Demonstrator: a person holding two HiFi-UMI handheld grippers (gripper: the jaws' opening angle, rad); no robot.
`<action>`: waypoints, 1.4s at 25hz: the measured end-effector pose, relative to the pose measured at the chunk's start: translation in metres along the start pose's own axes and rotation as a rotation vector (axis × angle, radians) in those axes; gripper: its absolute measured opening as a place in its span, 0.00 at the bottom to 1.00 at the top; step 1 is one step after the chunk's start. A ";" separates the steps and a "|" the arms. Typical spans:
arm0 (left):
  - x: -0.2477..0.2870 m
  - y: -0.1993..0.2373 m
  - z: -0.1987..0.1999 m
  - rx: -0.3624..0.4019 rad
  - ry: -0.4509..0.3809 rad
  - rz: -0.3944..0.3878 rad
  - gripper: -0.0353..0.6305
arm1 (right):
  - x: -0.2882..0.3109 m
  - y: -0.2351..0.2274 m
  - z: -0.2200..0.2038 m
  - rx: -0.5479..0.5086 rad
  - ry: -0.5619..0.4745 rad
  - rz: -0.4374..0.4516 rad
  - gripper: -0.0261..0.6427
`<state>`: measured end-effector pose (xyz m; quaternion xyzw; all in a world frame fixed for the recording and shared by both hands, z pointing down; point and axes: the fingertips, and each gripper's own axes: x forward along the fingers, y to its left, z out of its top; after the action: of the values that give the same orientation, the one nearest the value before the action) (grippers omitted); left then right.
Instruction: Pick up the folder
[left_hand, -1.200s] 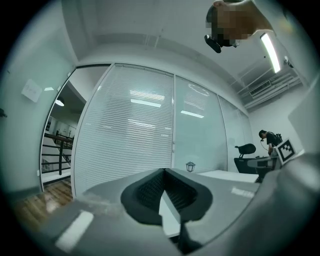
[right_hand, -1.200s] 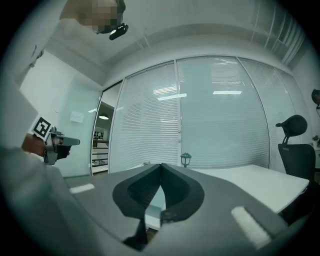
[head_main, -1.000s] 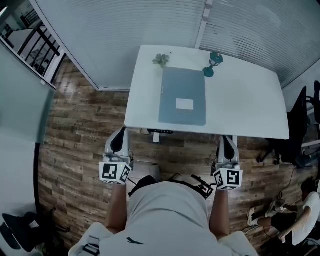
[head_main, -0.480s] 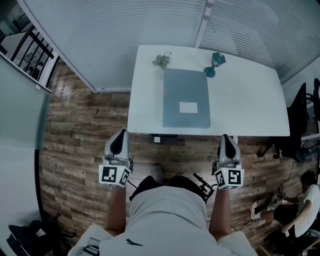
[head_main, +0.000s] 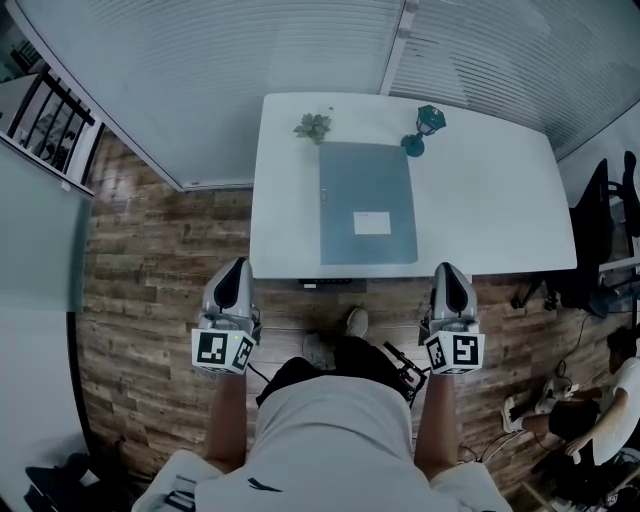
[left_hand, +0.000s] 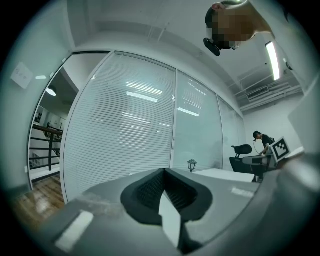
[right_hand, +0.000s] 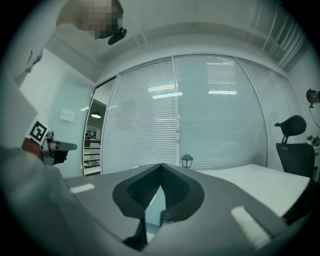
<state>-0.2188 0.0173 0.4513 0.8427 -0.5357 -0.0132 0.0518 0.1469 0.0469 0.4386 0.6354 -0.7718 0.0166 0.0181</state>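
A blue-grey folder (head_main: 367, 203) with a small white label lies flat in the middle of the white table (head_main: 500, 200), its near edge at the table's front edge. My left gripper (head_main: 238, 263) is shut and empty, held level over the floor just short of the table's front left corner. The right gripper (head_main: 447, 268) is also shut and empty, just short of the front edge to the right of the folder. In the left gripper view the shut gripper (left_hand: 164, 172) points at the tabletop (left_hand: 225, 174). The right gripper view shows the same for its gripper (right_hand: 161, 167).
A small potted plant (head_main: 313, 126) and a green lantern (head_main: 422, 128) stand behind the folder. Glass walls with blinds (head_main: 250, 50) run behind the table. A black office chair (head_main: 600, 230) stands at the right, and a seated person (head_main: 610, 400) is at the lower right. The floor is wood planks.
Both grippers have moved a little closer to the table's front edge. The folder has not moved, and both grippers stay shut.
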 end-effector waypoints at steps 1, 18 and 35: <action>0.004 0.001 0.000 0.000 0.001 0.006 0.05 | 0.004 -0.002 0.001 0.001 -0.001 0.004 0.04; 0.086 -0.019 0.008 0.001 -0.026 0.163 0.06 | 0.094 -0.091 0.003 0.012 -0.015 0.116 0.04; 0.142 -0.008 -0.004 -0.015 0.038 0.126 0.06 | 0.146 -0.102 -0.002 0.051 -0.002 0.117 0.04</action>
<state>-0.1510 -0.1079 0.4595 0.8072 -0.5863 0.0020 0.0687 0.2192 -0.1156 0.4483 0.5894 -0.8070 0.0366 -0.0001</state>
